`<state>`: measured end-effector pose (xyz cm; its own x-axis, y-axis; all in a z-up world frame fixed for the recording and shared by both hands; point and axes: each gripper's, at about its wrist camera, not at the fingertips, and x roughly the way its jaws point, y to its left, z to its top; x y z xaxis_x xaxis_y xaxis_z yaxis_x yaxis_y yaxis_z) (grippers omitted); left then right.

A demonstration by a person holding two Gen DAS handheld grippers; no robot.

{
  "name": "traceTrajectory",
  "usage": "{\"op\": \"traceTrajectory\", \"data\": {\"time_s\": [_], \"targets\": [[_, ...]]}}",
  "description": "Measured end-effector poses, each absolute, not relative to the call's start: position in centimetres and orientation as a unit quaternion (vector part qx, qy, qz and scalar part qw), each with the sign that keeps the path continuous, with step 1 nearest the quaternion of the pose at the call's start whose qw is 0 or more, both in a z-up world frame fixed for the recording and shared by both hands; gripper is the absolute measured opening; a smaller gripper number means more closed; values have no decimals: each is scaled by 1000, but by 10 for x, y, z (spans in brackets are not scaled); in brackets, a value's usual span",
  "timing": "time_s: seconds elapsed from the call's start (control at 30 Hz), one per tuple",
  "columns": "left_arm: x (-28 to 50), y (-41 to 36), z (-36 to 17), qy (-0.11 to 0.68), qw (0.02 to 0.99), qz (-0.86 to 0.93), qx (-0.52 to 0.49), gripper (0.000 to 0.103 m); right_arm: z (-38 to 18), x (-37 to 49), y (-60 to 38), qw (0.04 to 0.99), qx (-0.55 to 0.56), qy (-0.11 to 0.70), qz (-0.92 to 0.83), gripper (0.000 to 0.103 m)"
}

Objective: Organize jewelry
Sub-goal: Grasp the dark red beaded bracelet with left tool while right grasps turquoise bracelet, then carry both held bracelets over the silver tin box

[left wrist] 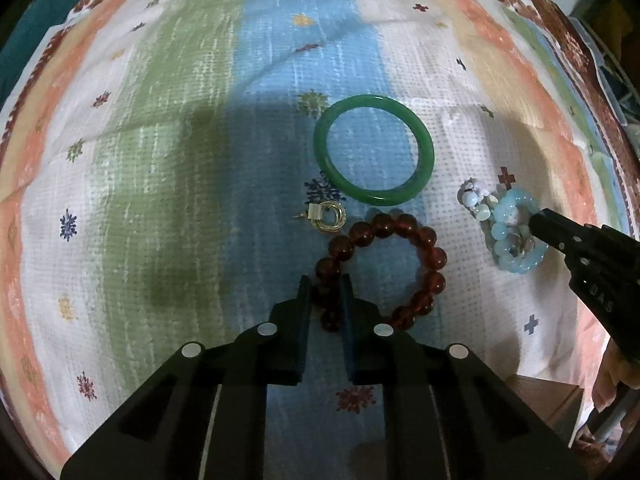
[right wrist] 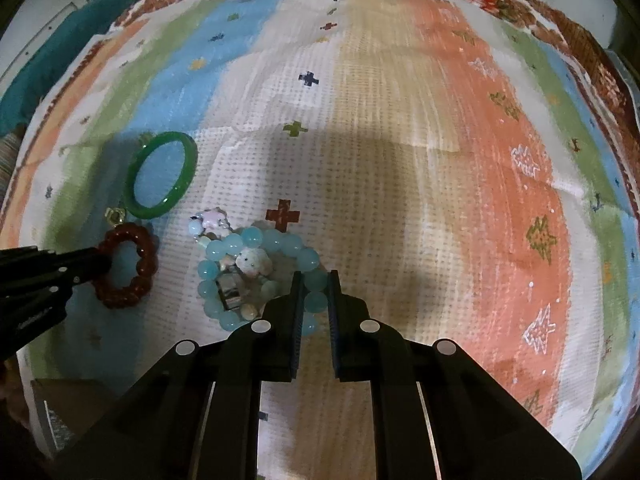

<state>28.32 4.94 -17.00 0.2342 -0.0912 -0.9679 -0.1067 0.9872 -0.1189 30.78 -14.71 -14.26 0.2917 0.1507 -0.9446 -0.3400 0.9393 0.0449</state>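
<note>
From the left wrist we see our left gripper [left wrist: 326, 280] narrowly astride the red bead bracelet [left wrist: 382, 266] on the striped cloth [left wrist: 160, 160], whose round beads could squirt free, while from the right wrist our right gripper [right wrist: 315, 278] narrowly straddles the blue bead bracelet [right wrist: 260, 272], its tangled charms hard to distinguish.

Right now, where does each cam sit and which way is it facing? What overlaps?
Left wrist: on the left gripper, looking forward and down at the striped cloth; its fingers straddle the red bead bracelet; right gripper enters from the right.
Right wrist: on the right gripper, same downward angle; its fingers straddle the blue bead bracelet; left gripper enters from the left.
Shared: both bracelets, the green bangle, the small gold piece, the cloth.
</note>
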Motion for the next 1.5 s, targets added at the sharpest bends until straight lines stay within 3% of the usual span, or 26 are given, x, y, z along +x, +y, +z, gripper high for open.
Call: {"op": "traceTrajectory", "data": {"time_s": [0.77,1.5], "targets": [[260,37,-97,560,823,-33,-88,13,-72,272,-129,832,-102,510,195,12],[234,34,-64,527,844,-13,-99,13,-38,237,-134,849,-86,481,202,12]]}}
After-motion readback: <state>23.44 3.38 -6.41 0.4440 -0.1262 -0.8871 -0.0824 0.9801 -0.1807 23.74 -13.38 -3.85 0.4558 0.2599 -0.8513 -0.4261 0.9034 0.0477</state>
